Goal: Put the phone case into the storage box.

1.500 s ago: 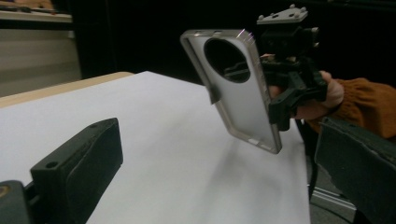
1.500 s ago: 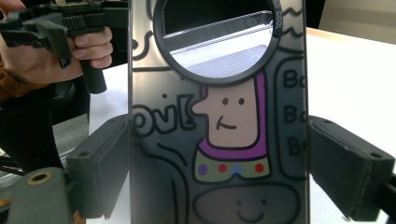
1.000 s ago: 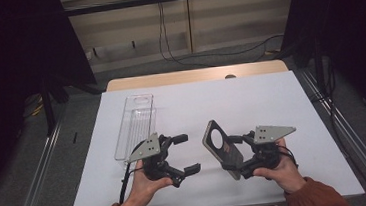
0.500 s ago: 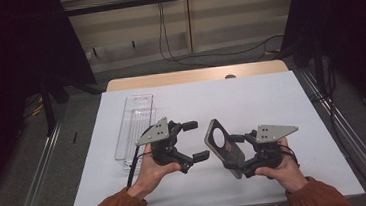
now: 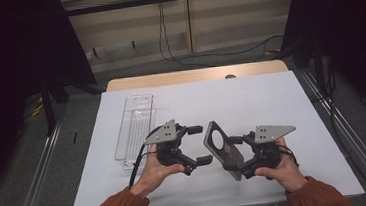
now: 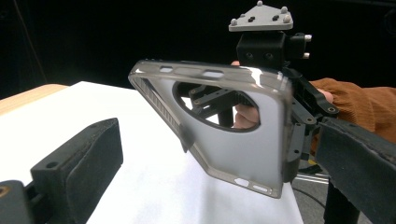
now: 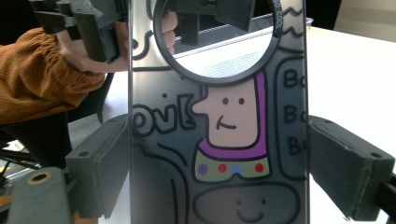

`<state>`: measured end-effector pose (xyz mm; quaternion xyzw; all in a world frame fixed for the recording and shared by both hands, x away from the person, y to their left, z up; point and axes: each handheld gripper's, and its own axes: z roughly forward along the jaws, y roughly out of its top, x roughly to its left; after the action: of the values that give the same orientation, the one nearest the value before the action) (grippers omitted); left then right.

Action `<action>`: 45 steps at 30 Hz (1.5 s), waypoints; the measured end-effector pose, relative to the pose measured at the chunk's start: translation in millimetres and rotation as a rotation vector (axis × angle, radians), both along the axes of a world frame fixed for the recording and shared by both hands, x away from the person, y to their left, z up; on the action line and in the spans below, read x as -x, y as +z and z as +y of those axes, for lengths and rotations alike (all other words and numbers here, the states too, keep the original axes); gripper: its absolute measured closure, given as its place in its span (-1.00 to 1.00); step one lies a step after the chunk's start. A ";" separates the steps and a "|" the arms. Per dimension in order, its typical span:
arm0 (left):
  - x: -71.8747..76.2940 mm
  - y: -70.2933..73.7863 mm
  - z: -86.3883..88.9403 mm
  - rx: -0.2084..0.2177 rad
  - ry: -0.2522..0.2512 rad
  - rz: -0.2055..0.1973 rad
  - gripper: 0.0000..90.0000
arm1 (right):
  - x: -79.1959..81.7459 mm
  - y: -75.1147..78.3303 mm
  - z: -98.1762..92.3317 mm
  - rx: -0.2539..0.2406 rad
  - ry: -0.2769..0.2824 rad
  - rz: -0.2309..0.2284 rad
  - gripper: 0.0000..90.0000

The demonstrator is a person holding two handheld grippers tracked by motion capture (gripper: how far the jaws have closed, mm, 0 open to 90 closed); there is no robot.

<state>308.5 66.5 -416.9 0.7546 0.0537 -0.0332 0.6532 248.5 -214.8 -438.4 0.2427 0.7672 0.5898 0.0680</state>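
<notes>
My right gripper (image 5: 231,154) is shut on a grey translucent phone case (image 5: 221,147) and holds it on edge above the white table (image 5: 251,102). In the right gripper view the case (image 7: 219,130) has a round hole and a cartoon figure, and both pads press its long edges. My left gripper (image 5: 200,144) is open, held in a hand just left of the case with its jaws pointing at it. In the left gripper view the case (image 6: 233,140) stands between and beyond the spread jaws, apart from both pads.
A clear plastic tray (image 5: 135,124) lies lengthwise on the left part of the table, just beyond the left hand. A wooden strip (image 5: 193,75) runs along the far edge. Metal rails flank the table on both sides.
The left gripper has lifted and moved right, closing in on the case, with its jaws still spread. The right gripper and the case have barely moved.
</notes>
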 end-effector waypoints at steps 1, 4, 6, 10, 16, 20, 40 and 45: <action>0.0 -0.2 -0.4 0.004 0.004 0.001 -0.97 | 0.5 0.2 0.6 0.001 0.006 -0.001 -0.73; -0.7 -1.2 -2.1 0.019 0.001 0.013 -0.97 | 1.2 0.5 2.4 0.003 0.024 -0.004 -0.73; -2.7 -1.3 -2.0 0.006 -0.003 0.010 -0.98 | 0.3 -0.2 3.1 0.009 0.021 0.001 -0.73; -4.0 -3.1 -3.2 0.010 -0.027 0.029 -0.97 | -1.5 -0.9 6.4 0.004 0.036 0.008 -0.73; -5.5 -3.1 -3.4 0.016 -0.055 0.025 -0.95 | -0.9 -1.4 11.2 0.004 0.070 0.012 -0.73; -6.8 -2.9 -3.4 0.003 -0.081 0.022 -0.93 | -1.3 -1.5 12.3 -0.003 0.079 0.021 -0.73; -4.2 -3.2 -9.4 0.021 -0.118 0.015 -0.89 | 0.3 -1.9 16.0 -0.003 0.125 0.034 -0.73; -3.2 -2.0 -9.5 0.032 -0.130 0.013 -0.85 | 0.5 -1.5 16.6 -0.010 0.134 0.037 -0.73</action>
<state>311.7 56.9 -418.9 0.7455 0.0082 -0.0815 0.6614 247.9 -198.2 -440.0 0.2021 0.7799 0.5922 0.0133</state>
